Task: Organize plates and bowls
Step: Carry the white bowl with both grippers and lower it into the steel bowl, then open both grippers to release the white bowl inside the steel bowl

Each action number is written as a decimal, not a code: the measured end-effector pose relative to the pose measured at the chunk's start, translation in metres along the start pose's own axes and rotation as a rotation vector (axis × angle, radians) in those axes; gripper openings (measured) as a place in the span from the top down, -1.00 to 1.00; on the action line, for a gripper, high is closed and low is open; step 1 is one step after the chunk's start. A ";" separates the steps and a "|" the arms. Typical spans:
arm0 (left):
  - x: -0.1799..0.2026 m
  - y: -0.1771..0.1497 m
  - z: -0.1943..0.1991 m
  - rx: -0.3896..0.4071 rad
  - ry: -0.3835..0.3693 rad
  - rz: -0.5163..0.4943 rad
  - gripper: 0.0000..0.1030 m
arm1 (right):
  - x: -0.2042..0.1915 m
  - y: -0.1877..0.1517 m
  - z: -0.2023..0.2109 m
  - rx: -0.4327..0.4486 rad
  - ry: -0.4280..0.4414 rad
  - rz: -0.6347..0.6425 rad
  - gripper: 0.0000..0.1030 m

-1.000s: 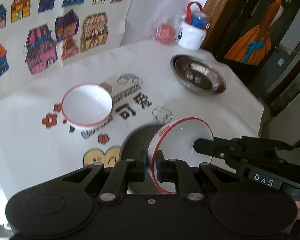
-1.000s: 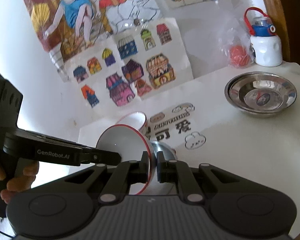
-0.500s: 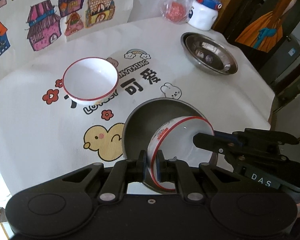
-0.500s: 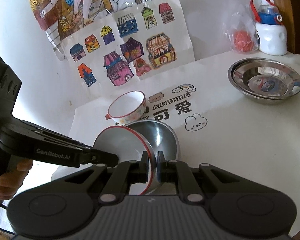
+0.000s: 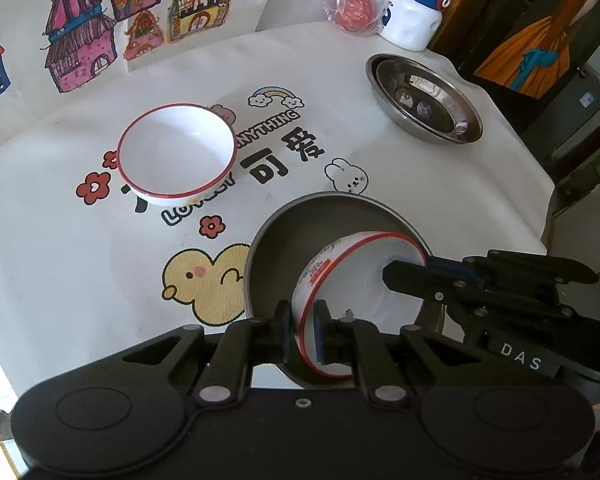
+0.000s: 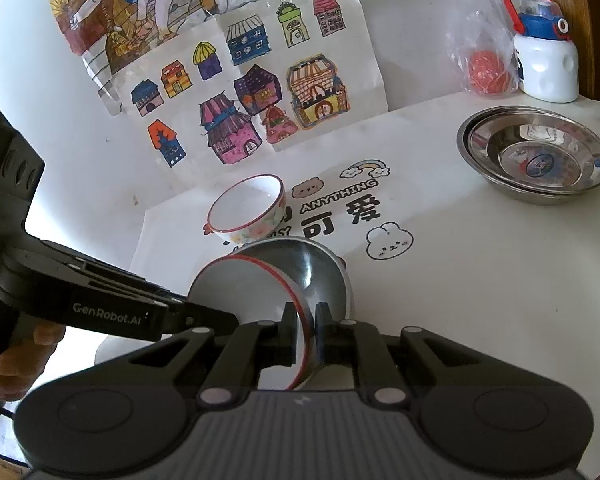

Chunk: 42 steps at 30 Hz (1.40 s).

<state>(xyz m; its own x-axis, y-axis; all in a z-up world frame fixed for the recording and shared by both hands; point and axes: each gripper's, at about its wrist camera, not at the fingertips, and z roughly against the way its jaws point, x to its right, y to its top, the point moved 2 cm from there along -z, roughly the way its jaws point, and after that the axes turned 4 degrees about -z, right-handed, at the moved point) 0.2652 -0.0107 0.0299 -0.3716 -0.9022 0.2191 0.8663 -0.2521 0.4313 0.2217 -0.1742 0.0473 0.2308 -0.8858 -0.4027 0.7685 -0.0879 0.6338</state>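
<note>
A white bowl with a red rim point(image 5: 364, 292) is held tilted, low inside a steel bowl point(image 5: 300, 232) near the table's front edge. My left gripper point(image 5: 303, 328) is shut on its near rim. My right gripper point(image 5: 396, 276) comes in from the right, clamped on the opposite rim. In the right wrist view the right gripper point(image 6: 305, 332) pinches the red-rimmed bowl point(image 6: 240, 288) over the steel bowl point(image 6: 328, 268), and the left gripper point(image 6: 220, 316) reaches in from the left. A second red-rimmed bowl point(image 5: 176, 156) point(image 6: 246, 210) stands upright behind.
Stacked steel plates point(image 5: 424, 100) point(image 6: 536, 156) sit at the back right. Behind them stand a white water bottle point(image 5: 412, 20) point(image 6: 544, 64) and a plastic bag with something red point(image 5: 354, 4). A printed cloth point(image 5: 60, 240) covers the table. Drawings hang on the wall.
Both grippers have carried the red-rimmed bowl down into the steel bowl. Their hold on it is unchanged.
</note>
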 end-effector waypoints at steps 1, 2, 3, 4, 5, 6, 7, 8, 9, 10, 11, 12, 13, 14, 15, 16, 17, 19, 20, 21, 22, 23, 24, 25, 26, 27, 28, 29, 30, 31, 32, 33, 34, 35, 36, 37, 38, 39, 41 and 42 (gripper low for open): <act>0.000 0.001 0.000 0.002 0.001 0.001 0.77 | 0.000 0.000 0.000 0.001 0.001 -0.002 0.75; 0.000 0.001 0.000 0.005 0.003 0.000 0.77 | 0.001 0.001 -0.001 0.002 0.001 -0.003 0.74; 0.000 0.002 0.000 0.008 0.006 -0.001 0.75 | 0.002 0.001 -0.001 0.002 0.003 -0.005 0.74; -0.001 0.002 0.000 0.011 0.009 0.000 0.74 | 0.002 0.002 -0.001 0.004 0.003 -0.006 0.73; -0.001 0.003 0.000 0.014 0.010 0.000 0.73 | 0.002 0.002 -0.002 0.006 0.002 -0.008 0.72; -0.002 0.004 0.000 0.016 0.010 0.001 0.71 | 0.003 0.003 -0.002 0.008 0.001 -0.011 0.71; -0.003 0.004 0.001 0.020 0.009 0.005 0.70 | 0.004 0.004 -0.002 0.010 0.002 -0.015 0.69; -0.004 0.005 0.002 0.025 0.008 0.008 0.69 | 0.004 0.004 -0.003 0.011 0.003 -0.018 0.68; -0.005 0.006 0.002 0.028 0.009 0.010 0.68 | 0.004 0.005 -0.003 0.014 0.002 -0.019 0.68; -0.006 0.007 0.003 0.033 0.012 0.012 0.68 | 0.005 0.006 -0.003 0.016 0.001 -0.020 0.68; -0.007 0.007 0.004 0.037 0.013 0.013 0.67 | 0.005 0.006 -0.003 0.019 0.000 -0.021 0.67; -0.008 0.007 0.005 0.043 0.008 0.015 0.66 | 0.005 0.007 -0.003 0.021 0.000 -0.022 0.66; -0.008 0.008 0.006 0.049 0.005 0.019 0.66 | 0.005 0.008 -0.003 0.021 0.003 -0.024 0.64; -0.009 0.008 0.007 0.057 0.003 0.020 0.66 | 0.005 0.008 -0.003 0.024 0.005 -0.024 0.62; -0.009 0.009 0.008 0.064 0.001 0.020 0.65 | 0.005 0.009 -0.003 0.027 0.007 -0.024 0.62; -0.009 0.009 0.010 0.071 -0.001 0.018 0.64 | 0.005 0.009 -0.003 0.030 0.009 -0.026 0.61; -0.008 0.010 0.011 0.077 -0.004 0.018 0.62 | 0.005 0.010 -0.003 0.033 0.012 -0.027 0.59; -0.008 0.011 0.013 0.088 -0.010 0.018 0.57 | 0.005 0.011 -0.001 0.039 0.019 -0.032 0.50; -0.008 0.010 0.015 0.094 -0.011 0.017 0.54 | 0.005 0.012 0.000 0.043 0.023 -0.034 0.43; -0.009 0.011 0.016 0.100 -0.012 0.017 0.50 | 0.005 0.012 0.001 0.046 0.029 -0.036 0.41; -0.009 0.011 0.018 0.106 -0.012 0.018 0.48 | 0.005 0.013 0.001 0.048 0.031 -0.036 0.36; -0.010 0.011 0.020 0.113 -0.013 0.020 0.44 | 0.004 0.013 0.003 0.051 0.034 -0.035 0.30; -0.010 0.011 0.021 0.119 -0.015 0.024 0.40 | 0.003 0.014 0.004 0.055 0.038 -0.034 0.27; -0.011 0.011 0.022 0.126 -0.018 0.027 0.38 | 0.002 0.014 0.005 0.060 0.039 -0.033 0.21; -0.011 0.011 0.025 0.137 -0.016 0.032 0.28 | 0.002 0.014 0.007 0.065 0.041 -0.032 0.13; -0.012 0.011 0.027 0.153 -0.009 0.033 0.15 | 0.001 0.015 0.008 0.071 0.046 -0.030 0.09; -0.013 0.011 0.030 0.173 -0.004 0.034 0.11 | 0.000 0.015 0.010 0.077 0.048 -0.028 0.00; -0.013 0.010 0.034 0.198 0.001 0.038 0.09 | -0.001 0.016 0.012 0.086 0.049 -0.026 -0.07; -0.014 0.009 0.038 0.223 0.004 0.041 0.07 | -0.001 0.016 0.014 0.095 0.050 -0.025 -0.10; -0.015 0.008 0.041 0.243 0.001 0.043 0.05 | -0.001 0.017 0.016 0.105 0.052 -0.026 -0.17; -0.016 0.008 0.046 0.270 0.000 0.047 -0.06 | -0.002 0.018 0.018 0.115 0.054 -0.026 -0.26; -0.017 0.007 0.050 0.300 0.004 0.053 -0.22 | -0.002 0.019 0.020 0.125 0.055 -0.026 -0.31; -0.018 0.005 0.055 0.333 0.011 0.059 -0.30 | -0.002 0.020 0.022 0.137 0.056 -0.026 -0.41; -0.020 0.004 0.060 0.363 0.020 0.064 -0.41 | -0.003 0.021 0.023 0.146 0.056 -0.024 -0.47; -0.021 0.003 0.064 0.393 0.029 0.069 -0.47 | -0.003 0.022 0.024 0.155 0.058 -0.023 -0.49; -0.022 0.002 0.067 0.416 0.035 0.071 -0.50 | -0.004 0.023 0.025 0.163 0.062 -0.025 -0.58; -0.024 0.002 0.070 0.433 0.040 0.074 -0.55 | -0.003 0.025 0.026 0.169 0.067 -0.026 -0.66; -0.026 0.002 0.072 0.446 0.043 0.078 -0.60 | -0.004 0.026 0.027 0.176 0.073 -0.027 -0.69; -0.030 0.000 0.075 0.465 0.048 0.091 -0.64 | -0.005 0.029 0.027 0.185 0.083 -0.022 -0.75; -0.032 -0.001 0.077 0.477 0.048 0.101 -0.68 | -0.005 0.031 0.028 0.190 0.086 -0.021 -0.77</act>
<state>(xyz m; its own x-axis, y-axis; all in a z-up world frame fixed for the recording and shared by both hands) 0.2510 0.0452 0.0898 -0.2686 -0.9316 0.2448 0.6437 0.0154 0.7651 0.2276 -0.1849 0.0871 0.2723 -0.8411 -0.4674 0.6496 -0.1977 0.7341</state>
